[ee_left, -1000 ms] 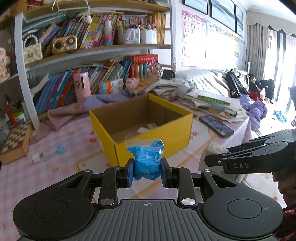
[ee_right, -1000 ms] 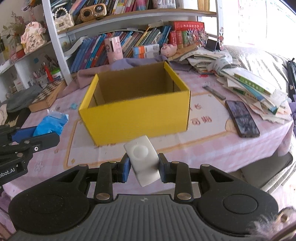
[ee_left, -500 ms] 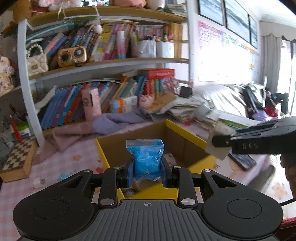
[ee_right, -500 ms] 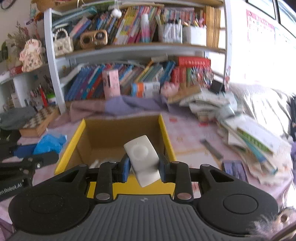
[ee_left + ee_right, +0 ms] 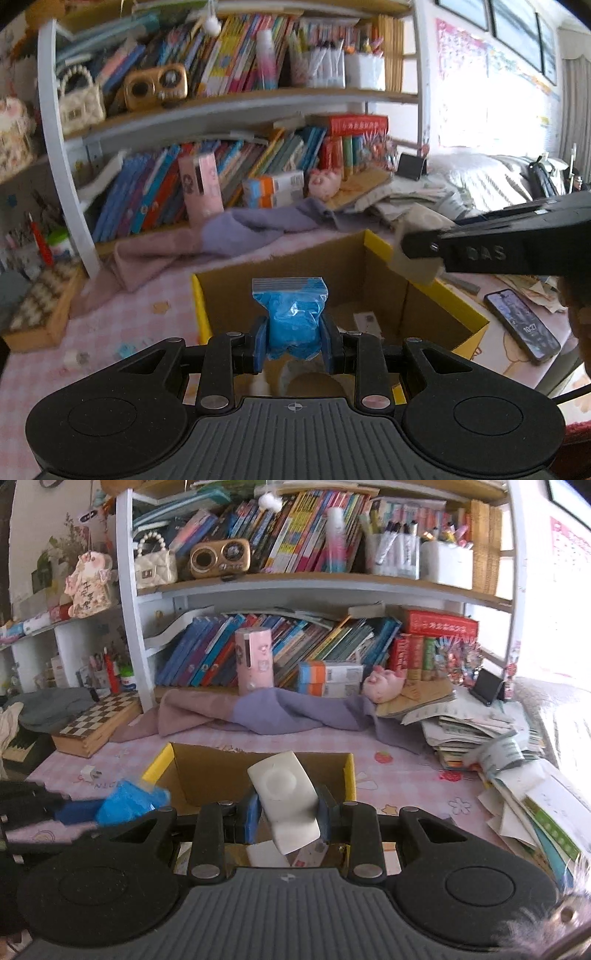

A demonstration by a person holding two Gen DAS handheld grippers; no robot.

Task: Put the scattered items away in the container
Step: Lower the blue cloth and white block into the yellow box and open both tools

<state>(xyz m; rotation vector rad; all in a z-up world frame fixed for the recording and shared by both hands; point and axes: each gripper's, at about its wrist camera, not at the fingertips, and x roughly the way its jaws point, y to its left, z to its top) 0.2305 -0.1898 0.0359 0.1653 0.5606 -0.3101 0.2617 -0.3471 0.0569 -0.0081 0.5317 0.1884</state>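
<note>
Your left gripper's fingers (image 5: 259, 341) clamp one blue zip bag (image 5: 293, 320); your right gripper (image 5: 284, 816) pinches one white pad (image 5: 284, 794). Both grippers tilt downward over the single yellow box (image 5: 461, 314), the right one entering the left view at 3 o'clock.

box (image 5: 436, 317) top open | papers (image 5: 306, 853) inside | floor seemingly partly free

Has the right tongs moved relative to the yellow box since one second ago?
Yes. The right tongs, shut on the white object, went forward from before the yellow box's front wall to above its opening.
</note>
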